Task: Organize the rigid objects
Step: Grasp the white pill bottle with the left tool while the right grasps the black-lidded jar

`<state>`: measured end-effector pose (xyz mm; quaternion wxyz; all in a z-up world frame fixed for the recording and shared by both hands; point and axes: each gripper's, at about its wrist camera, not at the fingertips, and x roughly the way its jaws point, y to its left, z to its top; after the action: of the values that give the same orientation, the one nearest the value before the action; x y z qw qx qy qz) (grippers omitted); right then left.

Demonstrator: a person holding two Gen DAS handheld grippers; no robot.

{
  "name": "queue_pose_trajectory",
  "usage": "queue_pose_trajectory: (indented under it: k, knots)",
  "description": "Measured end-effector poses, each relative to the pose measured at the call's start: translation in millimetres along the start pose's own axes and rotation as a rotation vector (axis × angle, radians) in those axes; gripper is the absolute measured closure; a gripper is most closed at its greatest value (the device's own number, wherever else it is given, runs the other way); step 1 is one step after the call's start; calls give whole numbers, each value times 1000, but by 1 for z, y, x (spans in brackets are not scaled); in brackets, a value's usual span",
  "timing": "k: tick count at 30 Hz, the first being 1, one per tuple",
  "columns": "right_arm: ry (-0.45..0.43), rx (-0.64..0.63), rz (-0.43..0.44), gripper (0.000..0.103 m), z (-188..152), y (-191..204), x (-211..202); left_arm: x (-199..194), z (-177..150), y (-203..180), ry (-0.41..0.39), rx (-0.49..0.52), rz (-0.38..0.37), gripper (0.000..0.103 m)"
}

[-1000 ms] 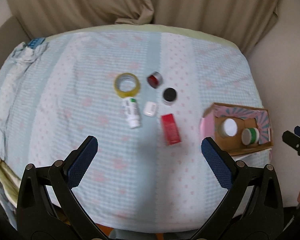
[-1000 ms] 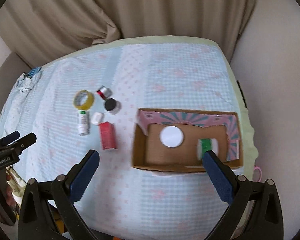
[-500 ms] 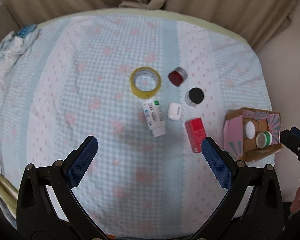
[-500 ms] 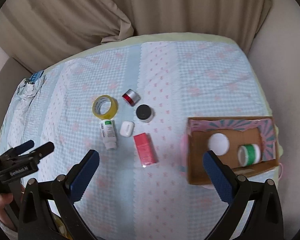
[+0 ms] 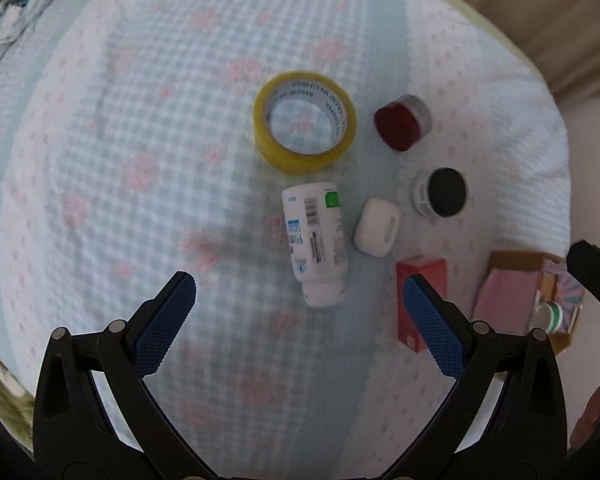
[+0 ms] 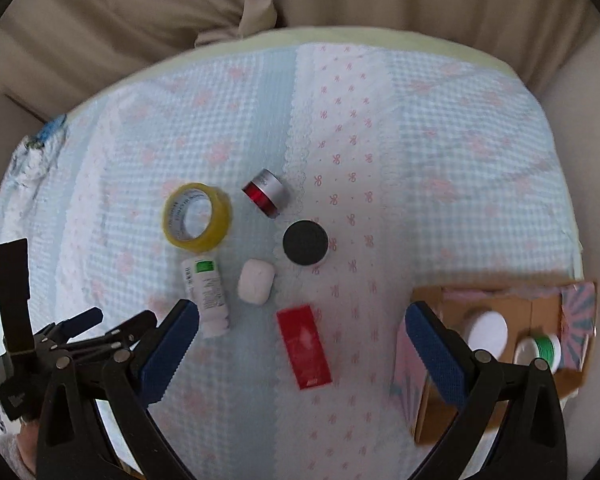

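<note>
left gripper (image 5: 300,300) spread, empty | right gripper (image 6: 302,332) spread, empty | white bottle (image 5: 316,240) between left fingers

White bottle (image 5: 316,240) on its side, mid cloth. Yellow tape (image 5: 305,127) flat behind it. White case (image 5: 377,227) just right of bottle, red box (image 6: 304,347) flat right-front. Red jar (image 5: 402,122) tipped, black-lid jar (image 5: 440,193) upright, both back-right. Cardboard box (image 6: 496,360) far right w/ 2 jars.

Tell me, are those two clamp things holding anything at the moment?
No, nothing is held. The left gripper and the right gripper both hang with jaws wide open above the bedspread, the nearest item being the white bottle.
</note>
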<state>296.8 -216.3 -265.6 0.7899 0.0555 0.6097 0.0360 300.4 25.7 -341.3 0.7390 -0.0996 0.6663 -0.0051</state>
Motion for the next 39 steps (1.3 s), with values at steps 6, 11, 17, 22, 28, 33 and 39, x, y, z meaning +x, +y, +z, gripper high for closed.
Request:
queue_pose_trajectory:
  k: [6,11,17,22,28,33,39]
  knots:
    - [84,-71,-27,0,27,-2,75,53,17,-8,52,-23,37,6]
    - [146,-97,-28,0,37,-4,126,85,21,-9,87,-58,50,7]
    - [200,-177,-69,8,41,1,167,108,21,-10,116,-68,75,17]
    - [247,-184,-80,19,40,0,189,122,20,-14,129,-66,90,17]
    - [262,-206,-77,46,38,4,198,125,17,-28,114,-37,99,44]
    - [264,-205,-90,50,35,12,198,119,18,-42,110,-4,90,54]
    - [265,-187,-76,50,37,18,195,107,23,-37,98,-5,78,54]
